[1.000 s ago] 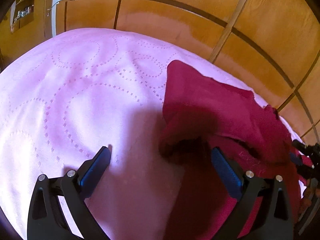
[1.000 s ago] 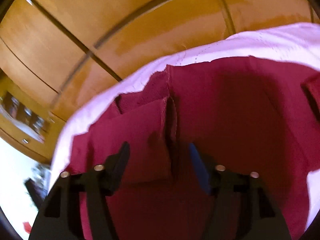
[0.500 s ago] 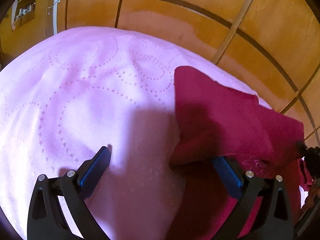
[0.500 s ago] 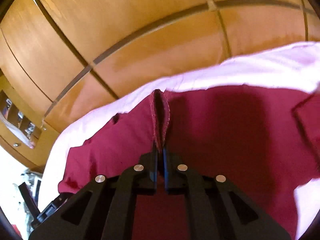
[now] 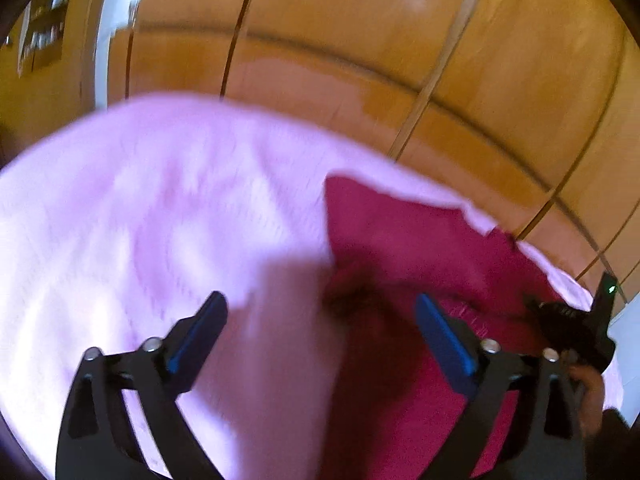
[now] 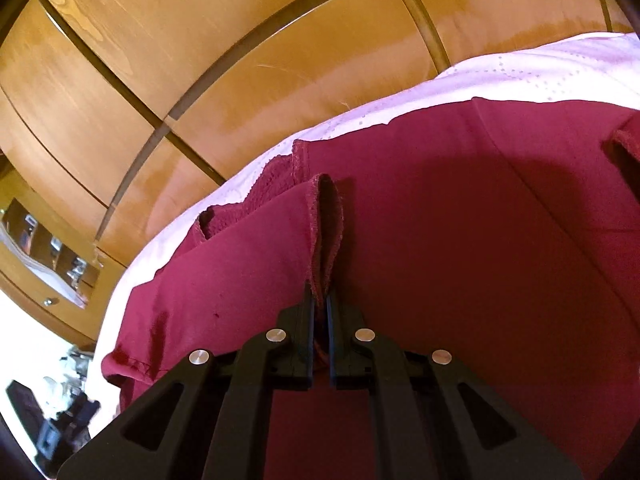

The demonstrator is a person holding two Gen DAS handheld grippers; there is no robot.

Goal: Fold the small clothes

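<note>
Cloth [image 6: 460, 240] is what you are working on: a dark red piece of clothing, lying spread out on a pink blanket [image 5: 140, 208] with dotted circles on it. It sits near the blanket's far edge, close to the brown wooden doors [image 6: 200, 60] behind.

Your right gripper [image 6: 319, 304] has its fingers closed tight on a hemmed edge of the cloth. That edge stands up as a little pinched ridge, just ahead of the fingertips. The rest of the cloth lies mostly flat, with a few wrinkles and a small flap at the far left corner.

Your left gripper [image 5: 320, 320] is not holding anything. Its fingers stand wide apart and are closing a little. Between them you see mostly pink blanket and the near edge of the red cloth, but the blue pads are not pressing on it. This view is blurry.

The folding looks like it has only just begun. One edge is gripped, but no neat fold shows yet. You likely need to grab a second spot with the left fingers, then carry the edge over.
</note>
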